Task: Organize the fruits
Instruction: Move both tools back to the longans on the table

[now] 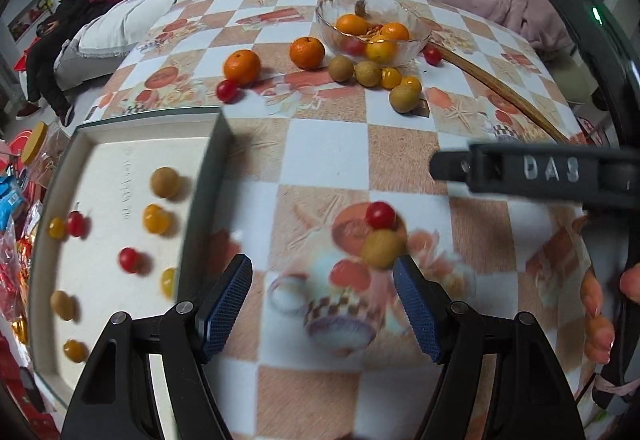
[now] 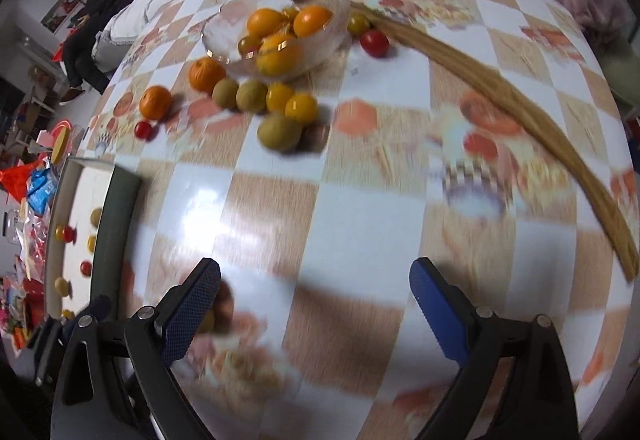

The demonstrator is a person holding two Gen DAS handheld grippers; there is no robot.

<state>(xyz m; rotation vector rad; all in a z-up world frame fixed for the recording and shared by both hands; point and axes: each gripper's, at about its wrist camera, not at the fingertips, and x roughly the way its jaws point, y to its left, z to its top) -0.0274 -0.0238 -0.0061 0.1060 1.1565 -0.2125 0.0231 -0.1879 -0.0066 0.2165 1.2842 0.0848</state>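
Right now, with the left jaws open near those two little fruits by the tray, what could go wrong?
1. The red cherry tomato touches the brownish round fruit; closing the left gripper on one could send the other rolling across the smooth tablecloth.
2. The right gripper hangs close above that pair, so the two tools may collide.
3. The tray has a raised wall; a low carry could clip it.

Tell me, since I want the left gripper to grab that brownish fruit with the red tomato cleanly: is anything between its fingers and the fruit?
Nothing visible blocks it. The left gripper is open, and the brownish fruit lies just ahead beside its right-hand finger. The red tomato touches the fruit on the far side, not in between. Only bare tablecloth lies in front.
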